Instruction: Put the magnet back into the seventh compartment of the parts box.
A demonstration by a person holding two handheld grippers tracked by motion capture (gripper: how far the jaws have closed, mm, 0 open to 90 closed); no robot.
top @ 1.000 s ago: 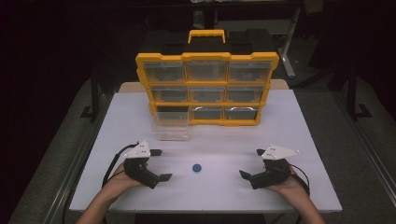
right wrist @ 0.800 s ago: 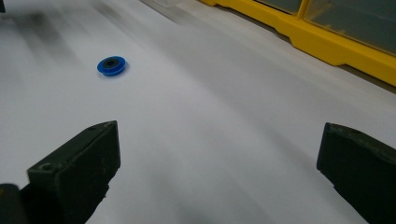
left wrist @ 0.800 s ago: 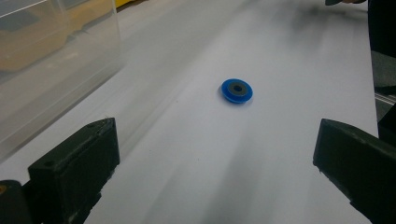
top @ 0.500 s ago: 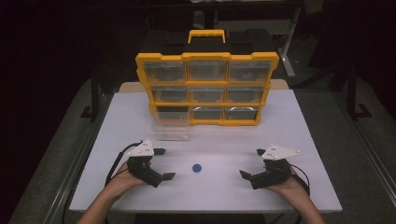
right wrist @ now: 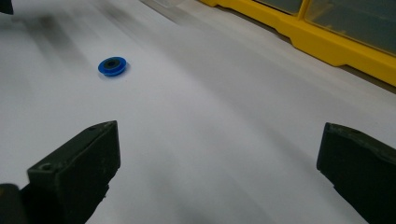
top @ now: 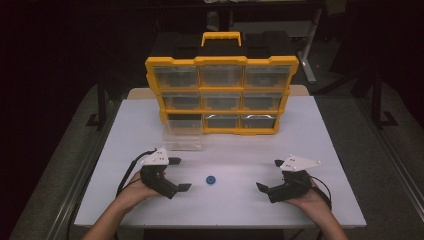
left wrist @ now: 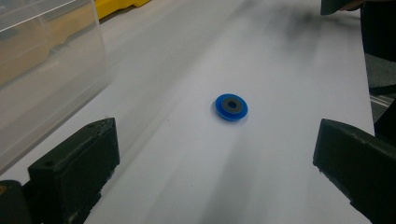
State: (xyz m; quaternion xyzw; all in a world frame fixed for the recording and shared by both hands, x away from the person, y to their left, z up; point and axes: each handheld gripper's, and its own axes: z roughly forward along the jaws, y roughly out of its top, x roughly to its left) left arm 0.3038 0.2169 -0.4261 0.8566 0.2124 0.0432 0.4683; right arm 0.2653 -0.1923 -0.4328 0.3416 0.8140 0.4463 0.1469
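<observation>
A small blue disc (top: 211, 179) with a dark centre lies flat on the white table (top: 230, 150), between my two grippers. My left gripper (top: 180, 174) rests on the table to the disc's left, open and empty. In the left gripper view the disc (left wrist: 231, 107) sits ahead of the wide-apart jaws of the left gripper (left wrist: 215, 172). My right gripper (top: 268, 175) rests to the disc's right, also open and empty. From the right gripper (right wrist: 219, 172) the disc (right wrist: 112, 66) shows far off at the upper left.
A yellow organizer (top: 221, 95) with clear drawers stands upright at the back of the table. Its bottom-left slot is open. A clear drawer (top: 184, 135) sits on the table in front of that slot, close to my left gripper, and its wall (left wrist: 46, 70) shows at the left.
</observation>
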